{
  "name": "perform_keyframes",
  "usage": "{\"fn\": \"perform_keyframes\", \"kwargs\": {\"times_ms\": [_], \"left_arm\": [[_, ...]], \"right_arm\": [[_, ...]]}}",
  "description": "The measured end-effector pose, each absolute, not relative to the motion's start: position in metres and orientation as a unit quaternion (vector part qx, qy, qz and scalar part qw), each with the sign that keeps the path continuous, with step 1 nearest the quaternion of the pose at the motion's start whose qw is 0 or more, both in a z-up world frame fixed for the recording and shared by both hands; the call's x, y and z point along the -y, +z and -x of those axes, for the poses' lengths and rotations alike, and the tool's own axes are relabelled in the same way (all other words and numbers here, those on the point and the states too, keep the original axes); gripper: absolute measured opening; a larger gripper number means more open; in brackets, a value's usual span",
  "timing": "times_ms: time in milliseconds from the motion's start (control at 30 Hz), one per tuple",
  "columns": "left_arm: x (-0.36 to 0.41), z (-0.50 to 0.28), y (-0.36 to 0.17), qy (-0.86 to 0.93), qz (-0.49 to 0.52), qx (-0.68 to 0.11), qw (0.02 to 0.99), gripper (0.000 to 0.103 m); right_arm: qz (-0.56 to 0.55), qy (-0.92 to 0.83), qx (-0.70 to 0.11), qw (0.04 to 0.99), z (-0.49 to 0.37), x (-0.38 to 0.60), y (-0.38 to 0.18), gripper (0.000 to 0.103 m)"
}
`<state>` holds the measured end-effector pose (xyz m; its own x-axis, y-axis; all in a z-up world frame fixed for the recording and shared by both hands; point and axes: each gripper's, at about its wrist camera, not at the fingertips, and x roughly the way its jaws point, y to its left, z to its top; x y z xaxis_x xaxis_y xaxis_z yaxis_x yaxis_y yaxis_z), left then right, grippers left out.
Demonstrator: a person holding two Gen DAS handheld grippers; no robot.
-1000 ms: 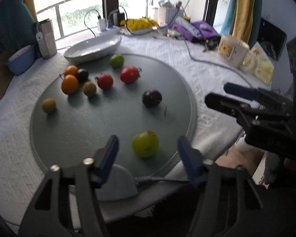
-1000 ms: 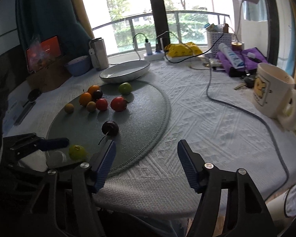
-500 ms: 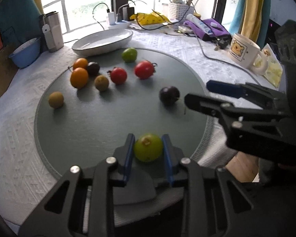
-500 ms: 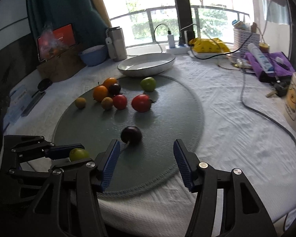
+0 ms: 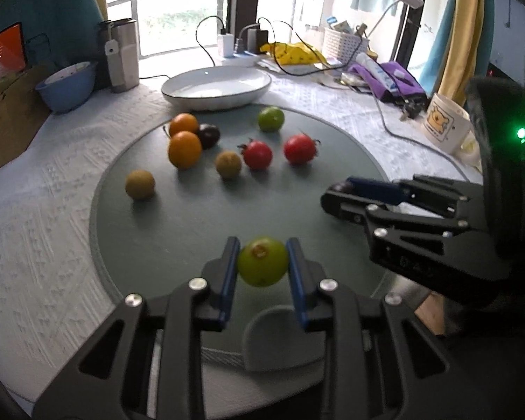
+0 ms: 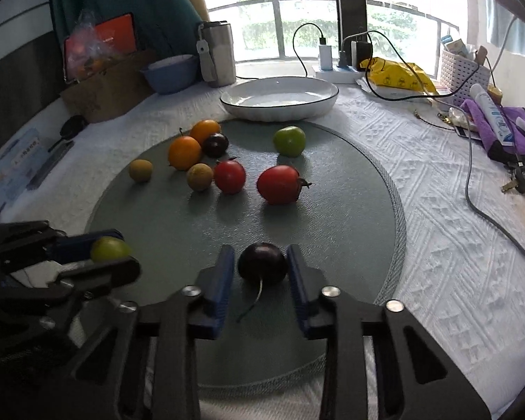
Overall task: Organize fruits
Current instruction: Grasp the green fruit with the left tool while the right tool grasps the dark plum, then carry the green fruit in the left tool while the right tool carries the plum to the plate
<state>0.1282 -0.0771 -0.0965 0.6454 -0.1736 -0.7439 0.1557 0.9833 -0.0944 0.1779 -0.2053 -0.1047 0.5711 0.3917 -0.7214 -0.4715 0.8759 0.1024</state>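
My left gripper [image 5: 261, 262] is shut on a green fruit [image 5: 262, 261] and holds it over the near part of the round grey mat [image 5: 178, 224]. It also shows in the right wrist view [image 6: 109, 249]. My right gripper [image 6: 261, 269] has its blue pads on both sides of a dark plum [image 6: 262, 262] that rests on the mat; the pads sit at its sides, a slight gap on the left. Farther on the mat lie two oranges [image 6: 184, 152], two red tomatoes [image 6: 279, 184], two brown fruits [image 6: 199, 176], another plum [image 6: 216, 144] and a green fruit [image 6: 289, 140].
A white oval dish [image 6: 279, 98] stands just behind the mat. A blue bowl [image 6: 171, 72] and a steel tumbler [image 6: 218, 54] are at the back left. Cables [image 6: 479, 206], a purple cloth [image 6: 507, 129] and a mug [image 5: 446, 122] lie to the right on the white tablecloth.
My left gripper closed on the near green fruit and lifted it slightly. My right gripper swung left over the mat and narrowed around the dark plum.
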Motion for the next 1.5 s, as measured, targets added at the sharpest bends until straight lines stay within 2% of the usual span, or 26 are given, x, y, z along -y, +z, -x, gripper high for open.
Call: {"fn": "perform_keyframes", "kwargs": {"times_ms": [467,1033,1500], "left_arm": [[0.053,-0.155,-0.082,-0.086,0.022,-0.384,0.919,0.028],[0.018,-0.226,-0.056,-0.075,0.033,-0.346,0.935,0.028],[0.003,-0.294,-0.059,-0.090,0.040,-0.355,0.930,0.028]], "right_arm": [[0.064,0.236,-0.374,0.895,-0.194,0.194,-0.081,0.031],[0.076,0.233,-0.336,0.909,-0.255,0.176,-0.051,0.031],[0.077,0.230,-0.337,0.909,-0.322,0.158,-0.058,0.031]]}}
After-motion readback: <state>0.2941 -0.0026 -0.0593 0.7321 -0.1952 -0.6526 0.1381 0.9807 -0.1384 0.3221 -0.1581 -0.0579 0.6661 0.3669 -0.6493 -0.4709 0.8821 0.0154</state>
